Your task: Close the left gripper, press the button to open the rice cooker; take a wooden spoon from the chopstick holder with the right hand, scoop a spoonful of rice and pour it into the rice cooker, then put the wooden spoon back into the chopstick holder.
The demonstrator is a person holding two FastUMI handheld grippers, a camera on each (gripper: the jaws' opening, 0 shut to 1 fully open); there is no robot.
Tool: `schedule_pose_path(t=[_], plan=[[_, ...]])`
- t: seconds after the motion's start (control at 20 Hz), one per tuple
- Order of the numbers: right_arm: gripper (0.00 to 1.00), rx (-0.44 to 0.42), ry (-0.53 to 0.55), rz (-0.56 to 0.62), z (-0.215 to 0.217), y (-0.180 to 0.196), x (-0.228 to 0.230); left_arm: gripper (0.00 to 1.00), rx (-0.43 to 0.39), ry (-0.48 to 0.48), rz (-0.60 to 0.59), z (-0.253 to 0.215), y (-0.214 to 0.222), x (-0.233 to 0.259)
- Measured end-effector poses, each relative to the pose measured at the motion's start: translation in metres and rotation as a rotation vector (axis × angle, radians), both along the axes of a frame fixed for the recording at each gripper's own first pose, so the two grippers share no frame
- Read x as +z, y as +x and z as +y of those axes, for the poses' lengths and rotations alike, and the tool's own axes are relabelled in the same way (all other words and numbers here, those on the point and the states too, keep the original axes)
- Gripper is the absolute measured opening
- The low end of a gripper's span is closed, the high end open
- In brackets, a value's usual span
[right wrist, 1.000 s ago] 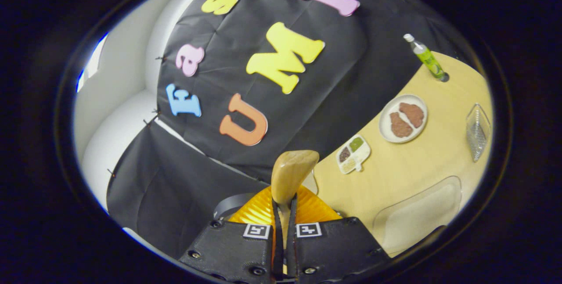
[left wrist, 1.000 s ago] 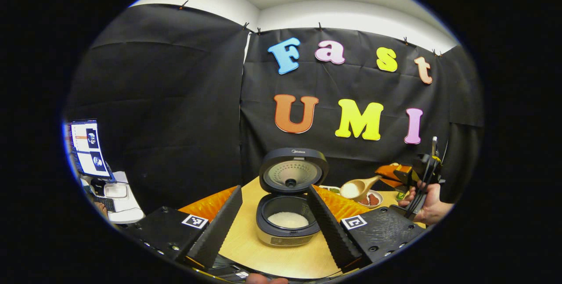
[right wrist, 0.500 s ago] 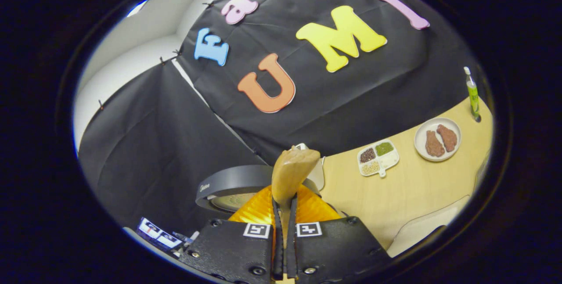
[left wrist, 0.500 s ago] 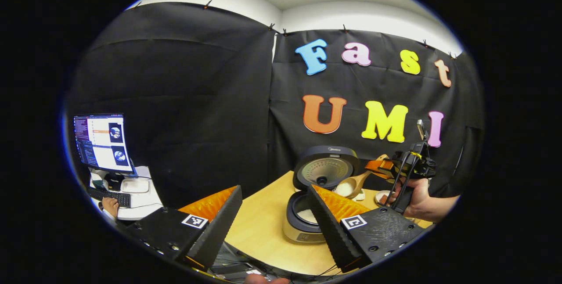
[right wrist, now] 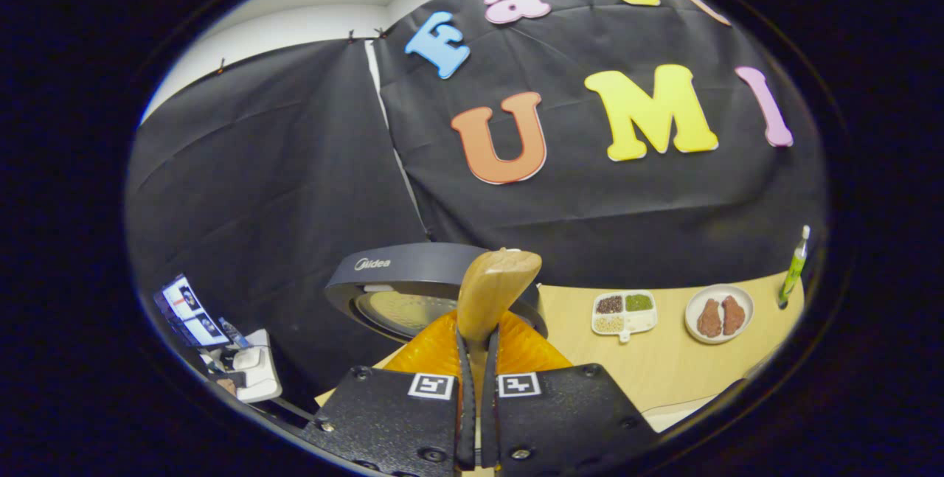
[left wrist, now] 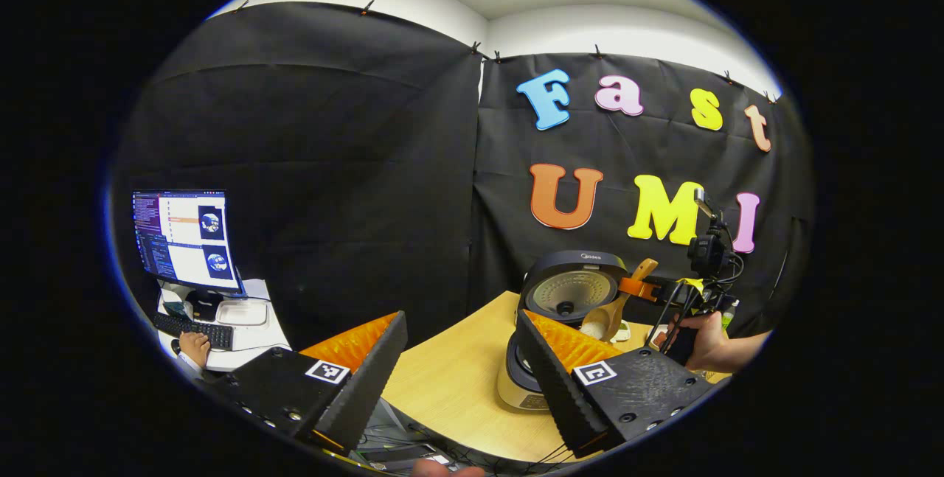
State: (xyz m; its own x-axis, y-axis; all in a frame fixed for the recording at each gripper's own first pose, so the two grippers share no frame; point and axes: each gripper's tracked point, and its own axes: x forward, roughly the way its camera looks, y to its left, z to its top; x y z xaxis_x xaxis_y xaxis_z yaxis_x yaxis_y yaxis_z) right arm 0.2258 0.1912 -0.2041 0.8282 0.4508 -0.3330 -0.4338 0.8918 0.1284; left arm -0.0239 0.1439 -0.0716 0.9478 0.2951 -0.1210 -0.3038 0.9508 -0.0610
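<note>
While wooden spoon [left wrist: 614,311] tips steeper, rice cooker [left wrist: 564,300] shifts right.

The brand "Midea" stands on the raised lid [right wrist: 413,270] of the rice cooker [left wrist: 549,337]. It lies just beyond the right tongs [right wrist: 476,388]. No other text can be read.

A small room with black cloth walls.
A screen [left wrist: 186,239] glows on a white desk [left wrist: 243,318], and a light wooden table [left wrist: 450,381] stands nearby.

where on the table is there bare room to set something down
Bare tabletop lies left of the rice cooker, toward the near edge. In the right gripper view, open wood sits in front of the divided dish and plate. Around the cooker and wooden spoon it is crowded.
</note>
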Motion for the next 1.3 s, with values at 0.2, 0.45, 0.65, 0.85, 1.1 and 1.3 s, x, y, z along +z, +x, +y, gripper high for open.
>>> schedule_pose_path(t=[0.2, 0.45, 0.65, 0.85, 1.1, 1.3], plan=[[0.11, 0.043, -0.12, -0.095, 0.011, -0.006, 0.008, 0.95, -0.006, -0.01, -0.01, 0.003, 0.003, 0.001], [0.08, 0.1, -0.278, -0.228, 0.025, -0.013, 0.016, 0.95, -0.013, -0.015, -0.022, 0.006, 0.002, 0.005], [0.08, 0.175, -0.444, -0.357, 0.04, -0.029, 0.02, 0.95, -0.018, -0.025, -0.034, 0.008, 0.001, 0.009], [0.08, 0.233, -0.5, -0.399, 0.054, -0.044, 0.017, 0.95, -0.014, -0.022, -0.042, 0.014, 0.001, 0.009], [0.08, 0.228, -0.464, -0.378, 0.058, -0.051, 0.022, 0.95, -0.036, -0.045, -0.054, 0.007, 0.002, 0.01], [0.1, 0.197, -0.389, -0.338, 0.049, -0.058, 0.037, 0.95, -0.072, -0.036, -0.055, -0.005, 0.007, 0.013]])
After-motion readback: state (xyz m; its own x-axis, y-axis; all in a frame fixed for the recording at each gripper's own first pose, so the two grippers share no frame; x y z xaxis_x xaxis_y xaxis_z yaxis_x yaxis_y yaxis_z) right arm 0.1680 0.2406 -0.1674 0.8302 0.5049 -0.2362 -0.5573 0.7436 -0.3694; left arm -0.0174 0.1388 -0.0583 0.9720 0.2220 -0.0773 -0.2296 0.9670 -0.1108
